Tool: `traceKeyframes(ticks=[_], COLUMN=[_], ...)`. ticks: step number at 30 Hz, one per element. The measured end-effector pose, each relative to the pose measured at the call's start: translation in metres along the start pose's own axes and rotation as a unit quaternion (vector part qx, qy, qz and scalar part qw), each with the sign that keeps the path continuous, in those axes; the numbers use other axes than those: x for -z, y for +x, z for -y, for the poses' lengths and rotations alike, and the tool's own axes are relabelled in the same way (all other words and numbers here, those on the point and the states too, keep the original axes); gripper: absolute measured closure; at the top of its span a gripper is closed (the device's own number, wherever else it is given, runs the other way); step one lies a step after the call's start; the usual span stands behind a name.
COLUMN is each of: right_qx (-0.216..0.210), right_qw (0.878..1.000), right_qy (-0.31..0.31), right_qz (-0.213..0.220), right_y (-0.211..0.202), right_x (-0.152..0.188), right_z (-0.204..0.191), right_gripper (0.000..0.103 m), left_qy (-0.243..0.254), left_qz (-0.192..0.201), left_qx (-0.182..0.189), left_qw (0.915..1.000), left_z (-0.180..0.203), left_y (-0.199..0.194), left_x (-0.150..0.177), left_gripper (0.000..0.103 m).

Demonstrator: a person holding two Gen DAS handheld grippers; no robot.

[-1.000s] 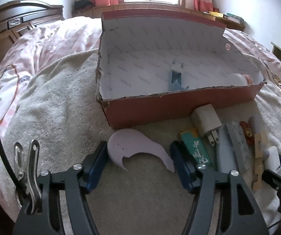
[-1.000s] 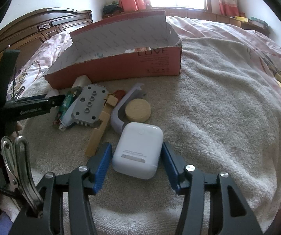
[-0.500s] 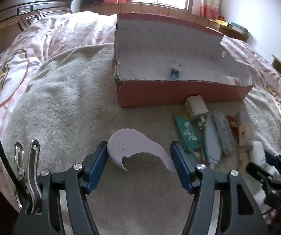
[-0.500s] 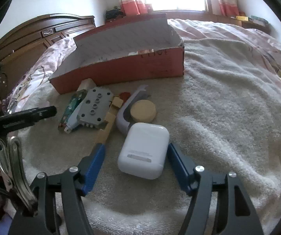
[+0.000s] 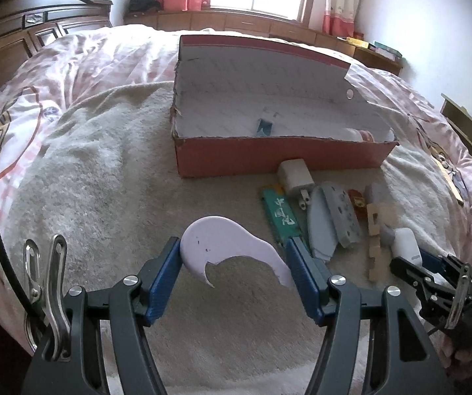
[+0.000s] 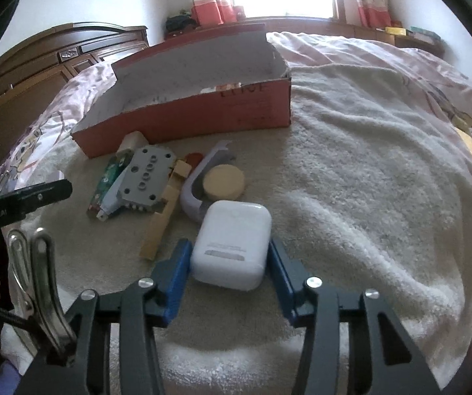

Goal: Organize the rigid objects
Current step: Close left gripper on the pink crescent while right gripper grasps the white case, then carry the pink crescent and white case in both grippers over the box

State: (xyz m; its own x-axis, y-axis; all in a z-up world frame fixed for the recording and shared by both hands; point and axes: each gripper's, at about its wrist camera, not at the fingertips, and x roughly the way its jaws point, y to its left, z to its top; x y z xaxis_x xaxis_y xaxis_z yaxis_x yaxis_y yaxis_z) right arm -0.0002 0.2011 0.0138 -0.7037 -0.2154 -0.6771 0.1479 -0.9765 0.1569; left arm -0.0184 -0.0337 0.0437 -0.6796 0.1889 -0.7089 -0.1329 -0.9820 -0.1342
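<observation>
Left wrist shows our left gripper (image 5: 234, 258) clamping the lilac curved piece (image 5: 222, 242), next bound for the red box (image 5: 278, 156), while our right gripper (image 6: 231, 260) clasps the white earbud case (image 6: 232, 243).

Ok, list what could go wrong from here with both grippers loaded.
1. The left gripper pinches the thin lilac curved piece only by its edges; it may twist or slip on the way to the red box.
2. The white case in the right gripper is smooth and rounded, so it could squirt out.
3. The box's near wall could catch either item.
</observation>
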Motion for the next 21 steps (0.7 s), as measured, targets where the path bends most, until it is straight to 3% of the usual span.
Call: traceKeyframes(ticks=[18,21], right_qx=[-0.029,-0.036], right_qw=[0.999,0.998], right_qy=[-0.012,-0.016], right_qz=[0.034,0.038], right_y=[-0.017,-0.018], right_x=[-0.015,-0.020], right_z=[-0.002,-0.003], right_gripper=[0.057,0.069], left_qy=[0.012,0.011], left_qz=[0.017,0.017], left_qx=[0.011,0.014], left_qw=[0.9997,0.9997], left_z=[0.012,0.013], left_y=[-0.009,-0.008], left_x=[-0.022,-0.025], left_gripper=[0.037,0.037])
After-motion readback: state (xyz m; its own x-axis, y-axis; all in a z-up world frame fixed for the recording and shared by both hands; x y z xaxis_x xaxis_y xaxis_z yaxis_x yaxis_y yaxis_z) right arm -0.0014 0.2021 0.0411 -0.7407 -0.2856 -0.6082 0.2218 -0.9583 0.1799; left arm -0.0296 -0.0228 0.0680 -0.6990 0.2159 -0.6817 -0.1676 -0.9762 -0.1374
